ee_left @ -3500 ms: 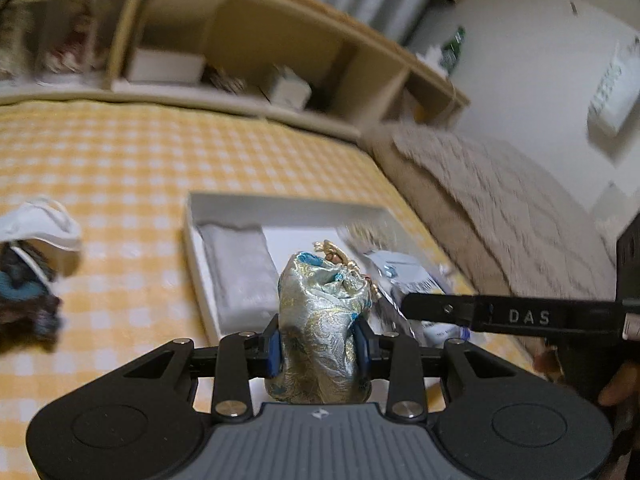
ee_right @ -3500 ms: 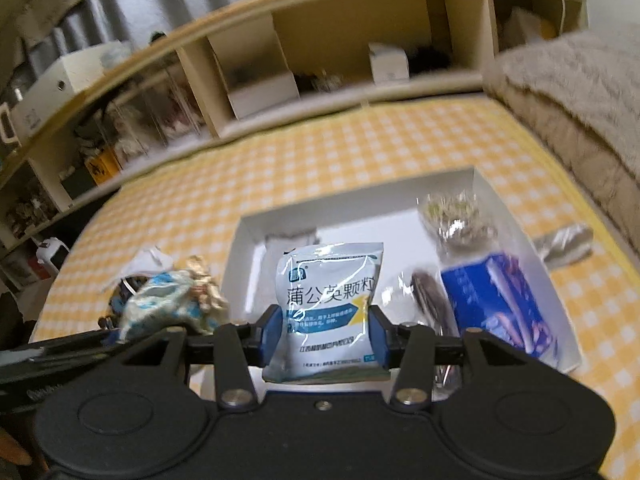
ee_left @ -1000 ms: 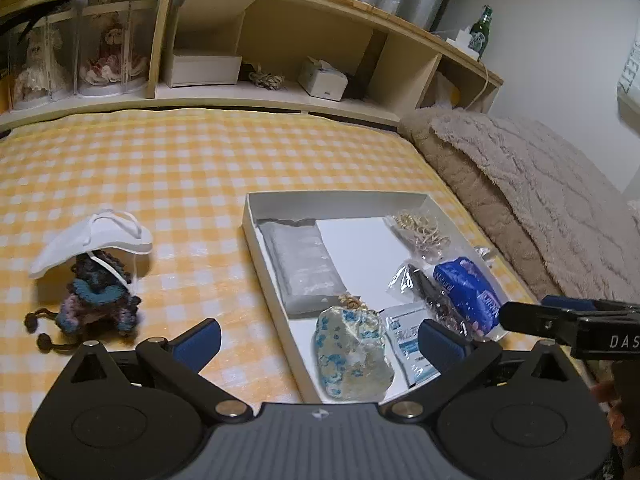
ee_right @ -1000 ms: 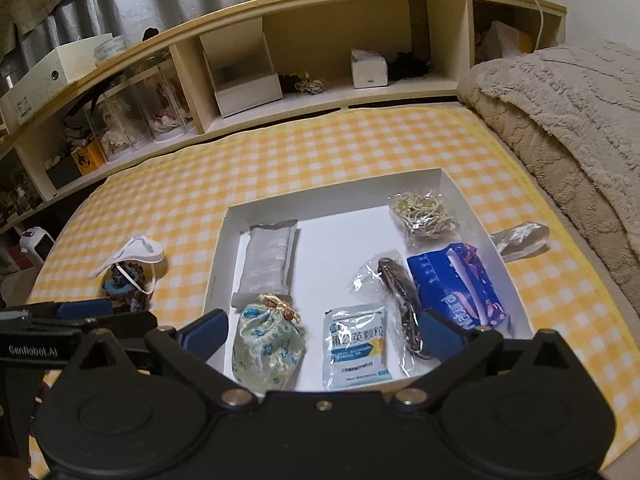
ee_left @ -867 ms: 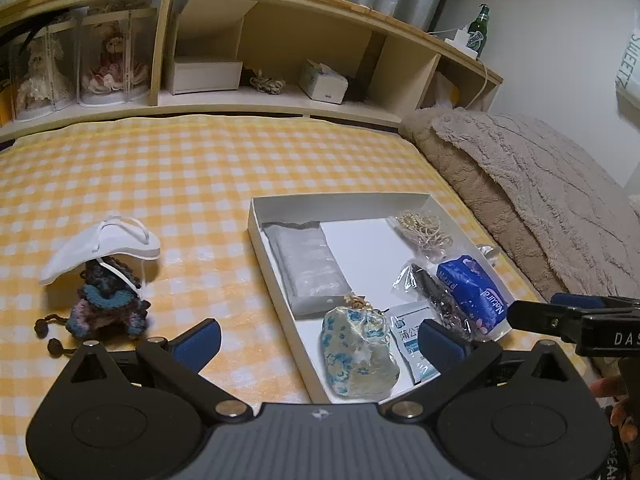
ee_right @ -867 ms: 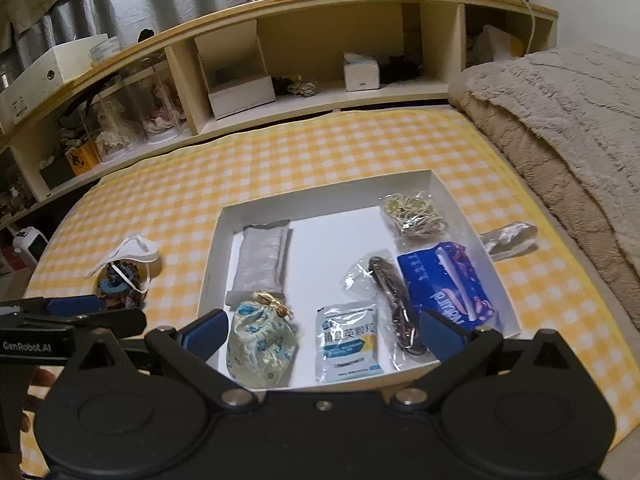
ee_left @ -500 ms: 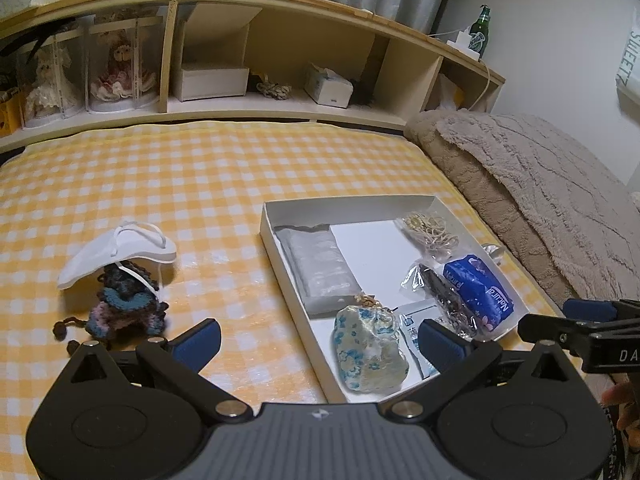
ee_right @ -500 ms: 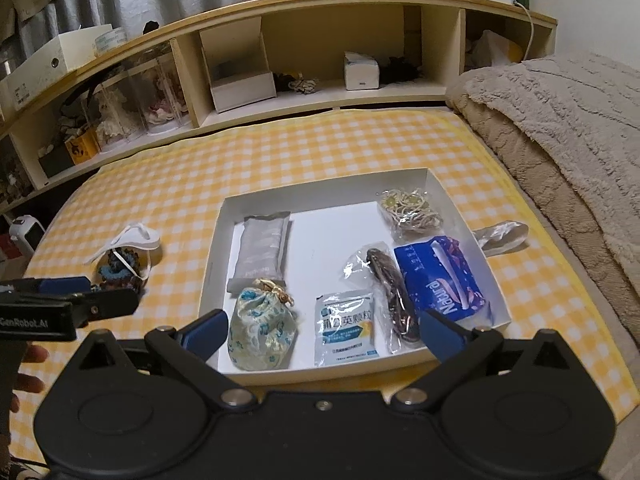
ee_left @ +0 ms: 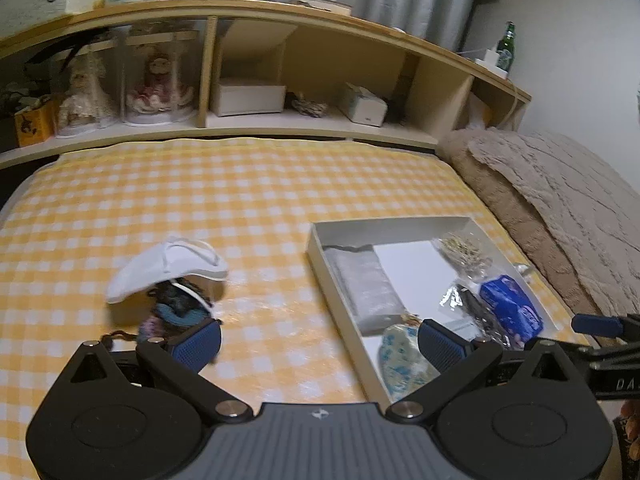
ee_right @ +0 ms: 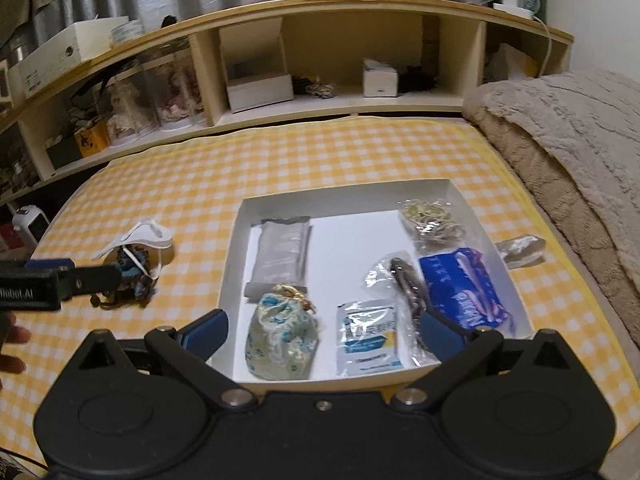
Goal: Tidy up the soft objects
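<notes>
A white shallow box (ee_right: 348,196) (ee_left: 336,280) lies on the yellow checked cloth. Inside it are a grey pack (ee_right: 282,250) (ee_left: 366,284), a blue-patterned brocade pouch (ee_right: 280,338) (ee_left: 400,356), a white-and-blue sachet (ee_right: 368,334), a clear bag with a dark item (ee_right: 404,280), a blue tissue pack (ee_right: 464,288) (ee_left: 510,306) and a bag of rubber bands (ee_right: 432,220) (ee_left: 460,246). Left of the box, a white face mask (ee_left: 164,270) (ee_right: 138,236) rests on a dark knitted toy (ee_left: 176,308) (ee_right: 134,270). My left gripper (ee_left: 318,344) is open, above the cloth between toy and box. My right gripper (ee_right: 322,328) is open over the box's near edge.
A clear crumpled bag (ee_right: 520,250) lies on the cloth just right of the box. A beige fleece blanket (ee_right: 568,152) (ee_left: 560,200) fills the right side. A wooden shelf unit (ee_right: 320,60) with boxes and dolls runs along the back. A hand (ee_right: 12,344) shows at the left edge.
3.5 s ago the left gripper held the brocade pouch and the right held the sachet; both now lie in the box. Both grippers opened and pulled back; the left has swung leftward toward the toy.
</notes>
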Action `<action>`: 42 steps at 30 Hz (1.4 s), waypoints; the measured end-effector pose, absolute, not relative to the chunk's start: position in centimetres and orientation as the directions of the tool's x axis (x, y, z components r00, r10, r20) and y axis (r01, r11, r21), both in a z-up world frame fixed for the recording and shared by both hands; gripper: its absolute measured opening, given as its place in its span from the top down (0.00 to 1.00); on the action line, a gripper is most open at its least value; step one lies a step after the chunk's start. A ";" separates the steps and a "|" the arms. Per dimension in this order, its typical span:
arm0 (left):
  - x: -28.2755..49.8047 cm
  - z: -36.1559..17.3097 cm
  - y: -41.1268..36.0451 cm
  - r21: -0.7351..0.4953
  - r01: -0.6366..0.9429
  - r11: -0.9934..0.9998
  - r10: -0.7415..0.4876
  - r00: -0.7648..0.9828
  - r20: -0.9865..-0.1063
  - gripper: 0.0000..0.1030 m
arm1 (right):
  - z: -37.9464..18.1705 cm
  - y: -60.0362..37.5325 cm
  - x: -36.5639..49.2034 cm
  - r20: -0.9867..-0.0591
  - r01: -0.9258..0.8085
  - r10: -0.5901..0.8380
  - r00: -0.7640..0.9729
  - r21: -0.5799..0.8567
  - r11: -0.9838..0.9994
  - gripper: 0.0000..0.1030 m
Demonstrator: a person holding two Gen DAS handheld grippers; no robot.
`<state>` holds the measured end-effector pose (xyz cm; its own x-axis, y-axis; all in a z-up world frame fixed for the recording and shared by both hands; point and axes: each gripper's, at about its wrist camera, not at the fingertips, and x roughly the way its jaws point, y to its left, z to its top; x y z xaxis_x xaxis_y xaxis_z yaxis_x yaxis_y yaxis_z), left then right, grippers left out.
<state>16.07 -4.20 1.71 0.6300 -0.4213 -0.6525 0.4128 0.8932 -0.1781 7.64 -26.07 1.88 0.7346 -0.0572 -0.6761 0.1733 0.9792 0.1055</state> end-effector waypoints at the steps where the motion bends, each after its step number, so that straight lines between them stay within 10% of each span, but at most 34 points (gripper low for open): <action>1: 16.2 1.8 -3.9 -0.176 0.411 0.895 -0.419 0.632 -0.652 0.00 | 1.8 -25.8 7.8 -0.672 0.168 -0.054 0.738 0.105 0.980 0.00; 25: 23.8 2.6 4.6 -0.118 0.234 0.965 -0.257 0.749 -0.611 0.00 | -0.4 -15.7 15.6 -0.485 -0.303 0.370 0.792 0.214 0.929 0.00; 42: 32.4 -7.3 9.0 -0.482 0.015 0.876 -0.393 0.600 -0.696 0.01 | -7.3 -9.9 23.6 -0.602 -0.263 0.389 0.697 0.289 0.920 0.00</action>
